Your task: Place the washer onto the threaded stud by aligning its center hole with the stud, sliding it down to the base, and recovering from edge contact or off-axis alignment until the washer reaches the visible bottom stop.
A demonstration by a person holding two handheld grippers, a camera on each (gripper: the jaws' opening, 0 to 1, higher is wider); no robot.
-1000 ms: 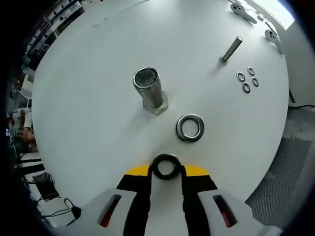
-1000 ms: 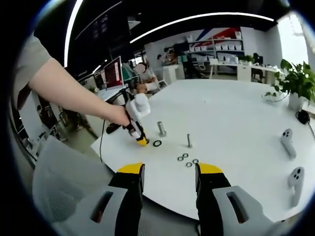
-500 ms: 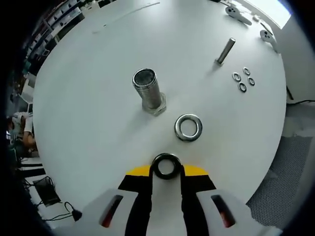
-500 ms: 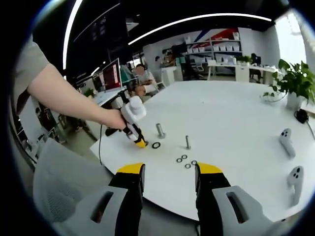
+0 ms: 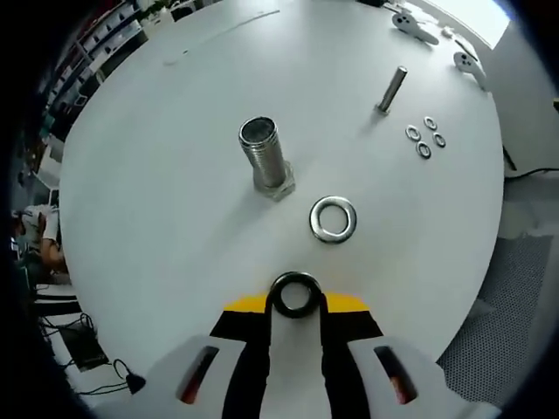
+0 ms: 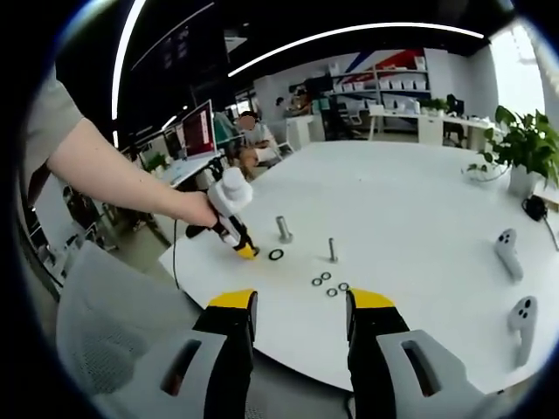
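Left gripper: jaws closed on 1 dark washer, ring pinched upright-facing between the yellow tips.
Threaded stud: upright on the white table, ahead and slightly left of the jaws, well apart from the held washer.
Second washer: flat on the table, between jaws and stud, right of the stud's base.
Right gripper: jaws parted, gripping nothing, near the table's edge.
Change: stud and loose washer slightly farther off than 1 s ago; grip unchanged.
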